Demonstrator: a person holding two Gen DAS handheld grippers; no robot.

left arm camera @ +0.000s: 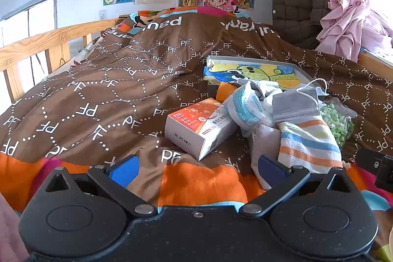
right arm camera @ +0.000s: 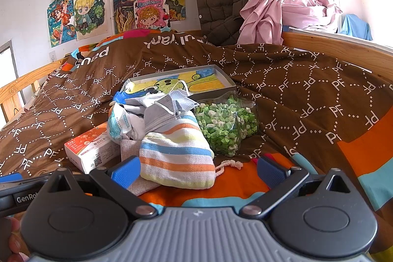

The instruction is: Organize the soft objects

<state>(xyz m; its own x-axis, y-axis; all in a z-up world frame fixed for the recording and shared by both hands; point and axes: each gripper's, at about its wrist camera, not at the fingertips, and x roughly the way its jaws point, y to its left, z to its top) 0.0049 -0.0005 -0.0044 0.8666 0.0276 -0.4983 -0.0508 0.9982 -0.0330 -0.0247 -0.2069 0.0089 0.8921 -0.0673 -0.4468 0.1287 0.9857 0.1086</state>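
Left wrist view: the left hand-held gripper (left arm camera: 197, 167) hangs low over the bed's quilt (left arm camera: 98, 90), jaws spread wide, nothing between them. The pile lies ahead and off to its right: a white-and-orange box (left arm camera: 199, 125), a crinkled packet (left arm camera: 245, 109), a grey face mask (left arm camera: 297, 106) on top, and the striped pouch (left arm camera: 307, 141) nearest, its near end just past the right fingertip. A bag of green bits (left arm camera: 341, 118) sits behind the pouch, with a shallow tray (left arm camera: 255, 71) farther back.

Right wrist view: the right hand-held gripper (right arm camera: 199, 170) is also released and empty, and here the striped pouch (right arm camera: 176, 156) sits straight ahead, almost between the fingers, nearer the left one. Its long axis runs away from the camera, drawstring (right arm camera: 229, 166) trailing to the right. The face mask (right arm camera: 167, 109) rests on its far end, and the bag of green bits (right arm camera: 226, 124) touches its right side.

My call: the right hand is nearer and better lined up for the pouch.
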